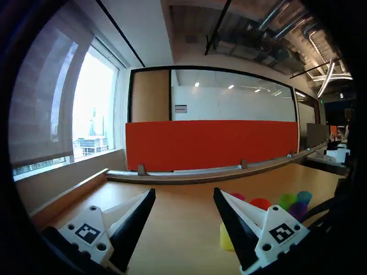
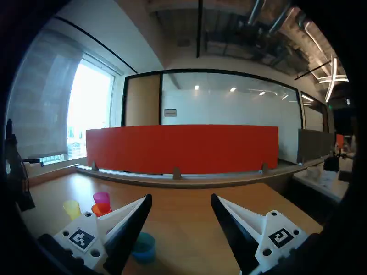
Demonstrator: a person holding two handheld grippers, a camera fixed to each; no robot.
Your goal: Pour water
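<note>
My left gripper (image 1: 184, 190) and right gripper (image 2: 181, 196) are both spread wide and hold nothing, and the cups (image 1: 260, 203) sit on the table (image 1: 183, 229) near them, light and easy to tip I think, so I would pinch one softly by its side.

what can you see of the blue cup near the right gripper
The blue cup is a small plain tumbler that looks like plastic. It stands upright with its open top up on the wooden table. One black finger of the open right gripper hides its left side. Whether it holds water cannot be told. It stands apart from the other cups.
</note>
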